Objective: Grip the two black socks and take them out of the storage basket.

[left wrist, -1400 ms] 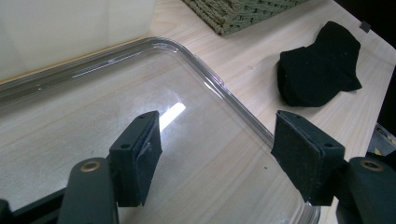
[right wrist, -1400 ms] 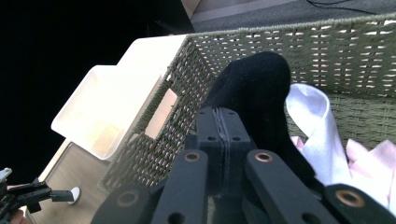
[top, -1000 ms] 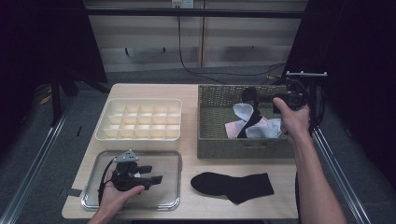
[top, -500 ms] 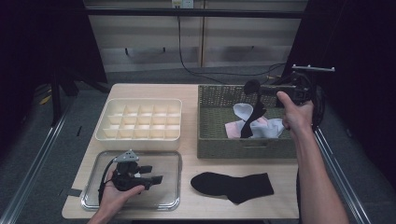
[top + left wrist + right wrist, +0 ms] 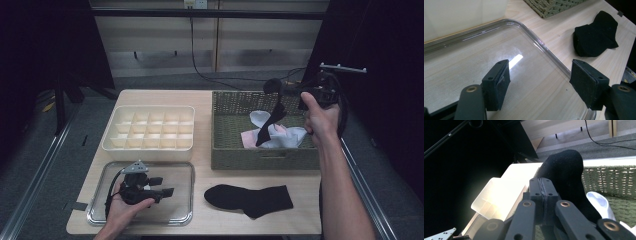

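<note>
Black sock [image 5: 267,125] dangling from right gripper [image 5: 280,90] over wicker basket [image 5: 265,157], left gripper [image 5: 167,191] above tray [image 5: 182,170]

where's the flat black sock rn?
High view: the flat black sock lies on the table's near edge, just right of the clear tray and before the wicker basket.

A light wooden table [image 5: 300,220] stands on a grey carpeted floor [image 5: 55,165], with dark metal rails [image 5: 30,200] running along the floor on both sides of it. Behind the table a pale panelled wall [image 5: 150,40] carries a dark horizontal bar [image 5: 210,14] near its top, and a black cable [image 5: 197,60] hangs from a socket [image 5: 195,4] down to the floor, where it curls off to the right. Both flanks of the room fall into deep shadow, with black drapes or panels [image 5: 45,50] at left and right, while the light falls brightly on the tabletop.
</note>
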`<control>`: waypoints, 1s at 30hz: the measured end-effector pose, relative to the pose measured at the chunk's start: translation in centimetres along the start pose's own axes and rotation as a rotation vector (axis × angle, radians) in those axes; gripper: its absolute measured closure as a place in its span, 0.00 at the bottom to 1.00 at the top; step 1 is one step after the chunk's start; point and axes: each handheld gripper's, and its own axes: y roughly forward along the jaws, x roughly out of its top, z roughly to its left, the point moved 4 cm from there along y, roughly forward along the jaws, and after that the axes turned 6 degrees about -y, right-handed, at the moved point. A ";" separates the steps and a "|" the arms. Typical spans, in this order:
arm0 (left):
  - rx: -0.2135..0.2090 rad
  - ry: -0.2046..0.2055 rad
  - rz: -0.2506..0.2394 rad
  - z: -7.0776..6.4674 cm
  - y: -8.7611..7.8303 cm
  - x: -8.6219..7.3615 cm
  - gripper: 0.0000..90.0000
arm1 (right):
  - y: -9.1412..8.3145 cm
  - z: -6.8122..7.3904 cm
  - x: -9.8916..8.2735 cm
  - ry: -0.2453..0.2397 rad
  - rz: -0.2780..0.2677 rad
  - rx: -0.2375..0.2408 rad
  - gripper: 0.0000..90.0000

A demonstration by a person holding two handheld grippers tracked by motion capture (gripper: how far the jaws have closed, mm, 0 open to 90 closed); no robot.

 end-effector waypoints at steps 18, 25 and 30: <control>0.002 -0.011 -0.006 0.2 0.0 0.1 0.33 | -1.6 1.6 1.8 -0.033 -0.036 0.003 0.99; 0.000 -0.007 0.001 0.1 0.1 0.0 0.33 | -2.5 2.3 2.4 -0.048 -0.056 0.015 0.99; 0.002 -0.007 0.000 0.1 0.1 0.0 0.34 | -2.9 2.8 2.4 -0.054 -0.047 -0.004 0.99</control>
